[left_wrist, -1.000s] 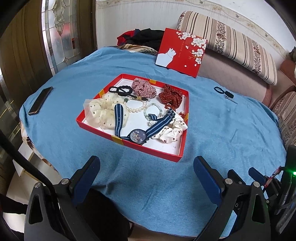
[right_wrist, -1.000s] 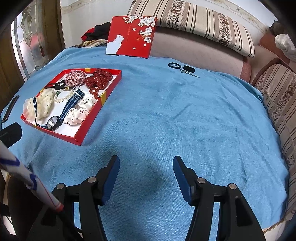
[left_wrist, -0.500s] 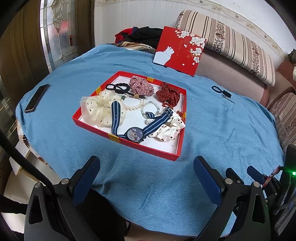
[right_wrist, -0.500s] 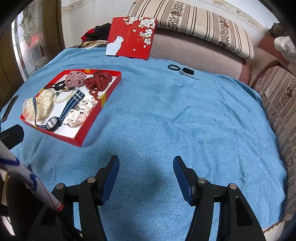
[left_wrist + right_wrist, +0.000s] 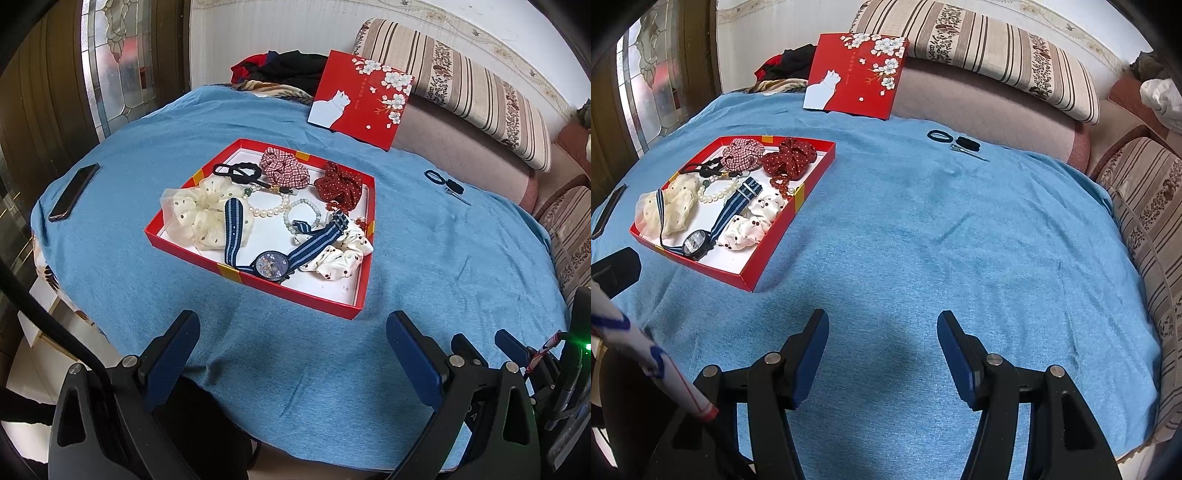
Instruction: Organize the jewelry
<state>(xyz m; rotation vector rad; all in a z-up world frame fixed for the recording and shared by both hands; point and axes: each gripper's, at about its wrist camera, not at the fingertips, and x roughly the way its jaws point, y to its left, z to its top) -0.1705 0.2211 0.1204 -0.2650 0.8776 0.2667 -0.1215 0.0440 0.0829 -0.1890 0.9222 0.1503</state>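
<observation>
Jewelry lay in a shallow red tray (image 5: 255,275) on the blue cloth (image 5: 258,362), at 12 o'clock from the left gripper (image 5: 293,330) and at about 10 o'clock from the right gripper (image 5: 882,328). Both grippers hung over bare cloth at the near edge, fingers spread apart with nothing between them.

Nearest in the tray sat a watch (image 5: 271,266), its striped blue strap running off toward 11 and 1 o'clock. At 3 o'clock from the watch lay a white spotted scrunchie (image 5: 340,258), touching the strap. At 10 o'clock lay a cream dotted scrunchie (image 5: 201,214) under the other strap end. Mid-tray lay a pearl bracelet (image 5: 267,211) and a pale green bead bracelet (image 5: 306,216), just beside each other. A red bead bracelet (image 5: 781,186) lay against the right wall. Along the far wall sat a black hair tie (image 5: 236,171), a plaid scrunchie (image 5: 282,170) and a dark red dotted scrunchie (image 5: 340,186).

Outside the tray, a phone (image 5: 74,192) lay at 9 o'clock near the cloth edge. At 2 o'clock, well apart, lay black hair ties (image 5: 955,139) and a metal clip (image 5: 969,152). A red lid with a white cat (image 5: 360,94) leaned at the far edge.
</observation>
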